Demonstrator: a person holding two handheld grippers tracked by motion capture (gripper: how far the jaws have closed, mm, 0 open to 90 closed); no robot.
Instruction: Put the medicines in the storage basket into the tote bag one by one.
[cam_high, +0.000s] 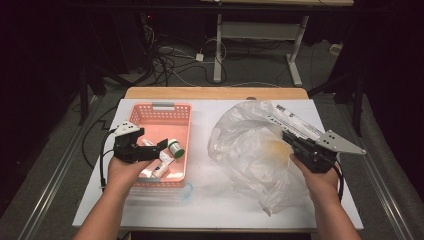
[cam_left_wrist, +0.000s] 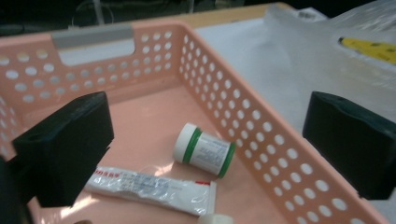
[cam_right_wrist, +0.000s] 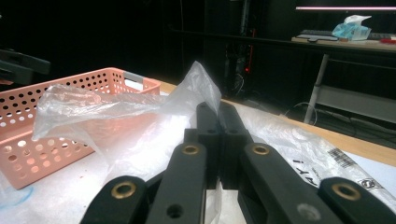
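A pink perforated basket (cam_high: 181, 111) (cam_left_wrist: 261, 140) (cam_right_wrist: 28, 140) stands on the left of the table. Inside lie a small white jar with a green cap (cam_high: 175, 148) (cam_left_wrist: 204, 150) and a white tube (cam_high: 162, 162) (cam_left_wrist: 154, 189). My left gripper (cam_high: 152, 148) (cam_left_wrist: 205, 149) hangs open over the basket, jaws wide on either side of the jar, touching nothing. A crumpled clear plastic bag (cam_high: 250, 145) (cam_right_wrist: 116, 116) lies on the right. My right gripper (cam_high: 289, 137) (cam_right_wrist: 217, 114) is shut on a fold of the bag's edge.
A flat clear packet with printed labels (cam_high: 295, 120) (cam_right_wrist: 317, 158) lies under the bag at the back right. Something yellow (cam_high: 277, 146) (cam_left_wrist: 369, 45) shows through the bag. A white sheet (cam_high: 200, 200) covers the table. Table legs and cables stand on the floor behind.
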